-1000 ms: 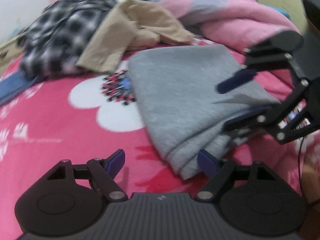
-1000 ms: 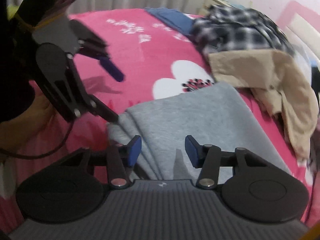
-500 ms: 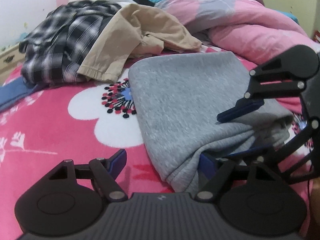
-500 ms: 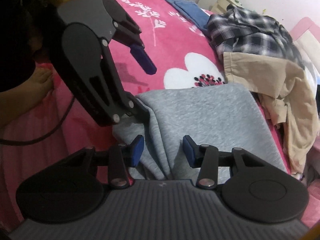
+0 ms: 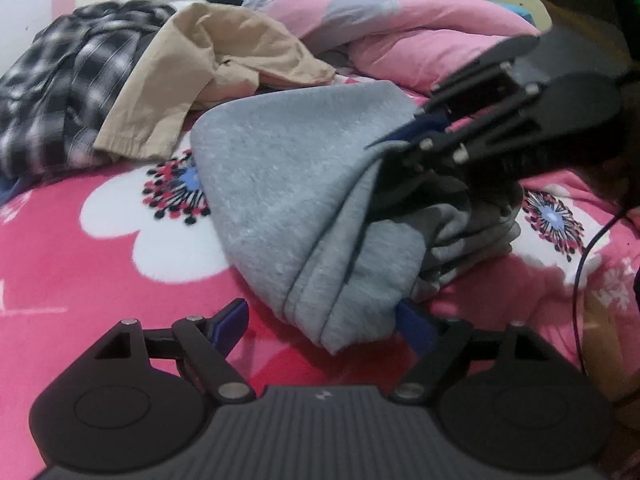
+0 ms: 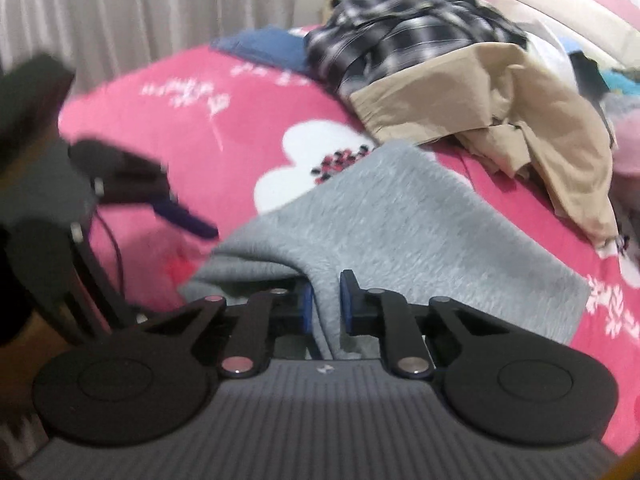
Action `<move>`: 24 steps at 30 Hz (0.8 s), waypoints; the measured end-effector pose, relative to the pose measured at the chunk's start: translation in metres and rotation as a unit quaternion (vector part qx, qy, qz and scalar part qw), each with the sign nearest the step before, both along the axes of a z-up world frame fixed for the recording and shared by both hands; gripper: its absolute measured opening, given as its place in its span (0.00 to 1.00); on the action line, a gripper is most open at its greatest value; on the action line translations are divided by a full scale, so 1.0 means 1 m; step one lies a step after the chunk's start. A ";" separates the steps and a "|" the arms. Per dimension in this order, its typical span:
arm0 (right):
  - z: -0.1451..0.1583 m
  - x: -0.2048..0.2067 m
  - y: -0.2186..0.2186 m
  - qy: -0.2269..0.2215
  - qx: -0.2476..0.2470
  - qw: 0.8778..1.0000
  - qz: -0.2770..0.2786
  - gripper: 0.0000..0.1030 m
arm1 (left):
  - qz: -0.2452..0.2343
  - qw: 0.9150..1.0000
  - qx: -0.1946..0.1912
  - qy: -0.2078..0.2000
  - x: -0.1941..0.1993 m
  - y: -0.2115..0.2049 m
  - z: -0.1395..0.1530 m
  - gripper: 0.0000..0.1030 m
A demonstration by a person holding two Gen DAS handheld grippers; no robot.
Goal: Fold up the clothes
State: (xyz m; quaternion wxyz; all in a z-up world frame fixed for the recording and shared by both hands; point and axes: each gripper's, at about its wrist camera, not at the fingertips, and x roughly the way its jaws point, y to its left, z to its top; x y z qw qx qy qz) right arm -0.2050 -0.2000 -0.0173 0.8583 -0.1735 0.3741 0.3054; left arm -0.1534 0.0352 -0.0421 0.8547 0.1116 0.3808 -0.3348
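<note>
A: Tongs first. Where do the 2 stand?
B: Right tongs (image 6: pixel 325 307) are clamped on a raised fold of the soft grey fleece garment (image 6: pixel 404 236). Left tongs (image 5: pixel 326 322) gape apart, its folded corner between their tips.
A: And beyond them?
B: A crumpled beige garment (image 5: pixel 208 80) and a black-and-white plaid shirt (image 5: pixel 60 92), on the pink flowered bed (image 5: pixel 80 280).

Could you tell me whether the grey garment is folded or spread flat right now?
Folded: the grey garment shows stacked layers at its near edge, and one edge is lifted, pinched in the right hand-held gripper.
</note>
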 end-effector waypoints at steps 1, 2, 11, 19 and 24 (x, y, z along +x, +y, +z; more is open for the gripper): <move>0.001 0.001 -0.001 0.001 0.003 1.000 -0.002 0.12 | -0.001 1.000 0.003 -0.007 0.000 -0.003 -0.001 0.81; 0.002 0.001 -0.001 0.001 0.007 1.000 -0.003 0.11 | 0.002 1.000 0.012 -0.015 0.001 -0.007 -0.003 0.80; 0.007 -0.003 -0.004 0.003 0.027 1.000 -0.005 0.10 | 0.075 0.993 0.033 -0.085 0.002 -0.026 0.000 0.70; 0.007 -0.004 -0.005 0.000 0.035 0.999 -0.003 0.10 | 0.060 0.992 0.036 -0.104 -0.003 -0.032 0.003 0.75; 0.009 -0.006 -0.009 0.000 0.048 0.999 -0.003 0.10 | 0.112 0.992 0.019 -0.055 0.011 -0.021 -0.008 0.74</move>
